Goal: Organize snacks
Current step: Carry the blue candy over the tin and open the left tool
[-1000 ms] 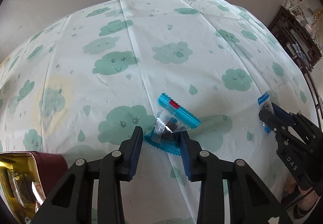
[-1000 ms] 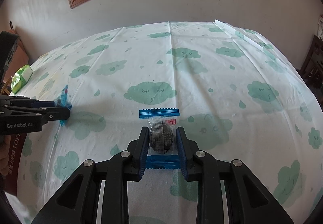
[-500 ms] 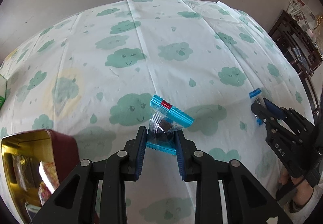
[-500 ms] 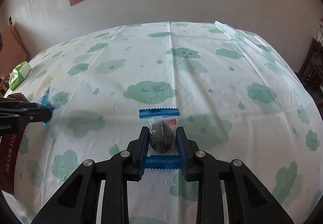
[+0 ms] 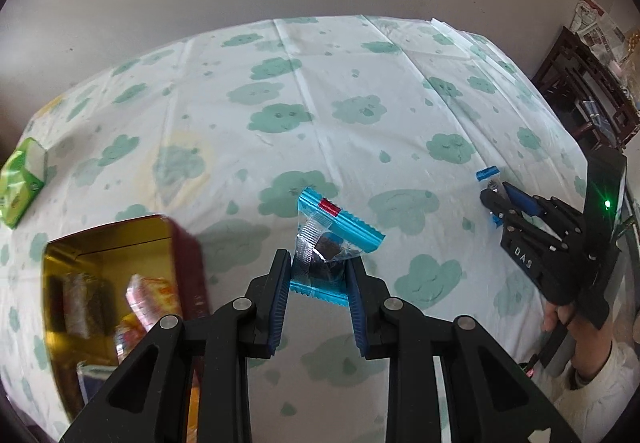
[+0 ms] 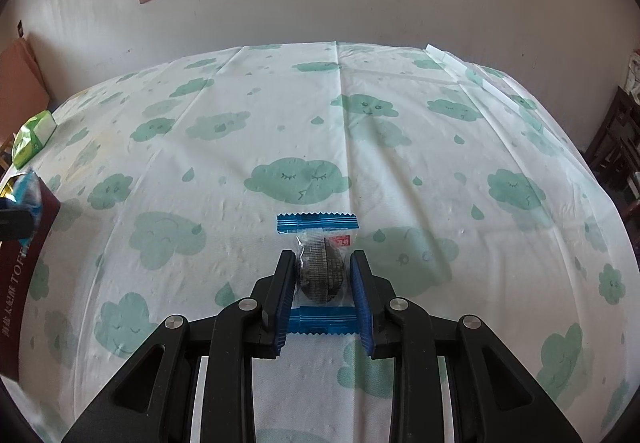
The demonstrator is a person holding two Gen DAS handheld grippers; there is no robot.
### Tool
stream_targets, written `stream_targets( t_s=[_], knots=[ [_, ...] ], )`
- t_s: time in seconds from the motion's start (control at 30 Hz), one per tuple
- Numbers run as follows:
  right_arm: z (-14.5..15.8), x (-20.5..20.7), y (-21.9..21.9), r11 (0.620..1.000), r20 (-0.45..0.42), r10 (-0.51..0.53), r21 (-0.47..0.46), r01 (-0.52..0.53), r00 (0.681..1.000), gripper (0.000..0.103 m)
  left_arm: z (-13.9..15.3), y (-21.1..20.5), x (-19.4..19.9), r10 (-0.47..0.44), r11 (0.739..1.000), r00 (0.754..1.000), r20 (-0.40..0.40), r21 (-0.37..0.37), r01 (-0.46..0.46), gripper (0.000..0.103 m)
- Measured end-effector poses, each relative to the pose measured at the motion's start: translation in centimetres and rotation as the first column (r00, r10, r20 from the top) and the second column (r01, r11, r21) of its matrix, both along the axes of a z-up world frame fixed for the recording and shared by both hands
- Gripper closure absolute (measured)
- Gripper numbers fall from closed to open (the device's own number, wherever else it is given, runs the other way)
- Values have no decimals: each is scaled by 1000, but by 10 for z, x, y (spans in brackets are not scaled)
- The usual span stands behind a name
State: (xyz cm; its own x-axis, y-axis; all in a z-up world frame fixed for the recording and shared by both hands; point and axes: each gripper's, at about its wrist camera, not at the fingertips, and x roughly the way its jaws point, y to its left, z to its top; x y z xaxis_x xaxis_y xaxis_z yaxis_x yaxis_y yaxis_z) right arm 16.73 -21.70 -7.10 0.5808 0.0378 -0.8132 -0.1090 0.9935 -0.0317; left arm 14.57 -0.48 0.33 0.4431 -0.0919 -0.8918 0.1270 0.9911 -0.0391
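Left wrist view: the left hand-held gripper (image 5: 318, 279) is clamped on a blue-ended snack packet (image 5: 326, 243), held clear of the cloud-print desk (image 5: 360, 83), just right of the open tin (image 5: 120, 275) that already holds wrapped snacks. Well right of the tin, the right hand-held gripper (image 5: 494, 199) pinches a second snack packet (image 6: 318, 263) that lies on the desk. A green pack (image 5: 20, 179) lies beyond the tin.
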Motion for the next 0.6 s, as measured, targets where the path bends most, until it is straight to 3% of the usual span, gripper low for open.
stream_targets(
  t_s=[0.6],
  knots=[
    [0, 0, 0, 1000, 0, 0, -1, 0, 1000, 74, 17, 91, -30, 160, 986, 987, 30, 36, -161, 78]
  ],
)
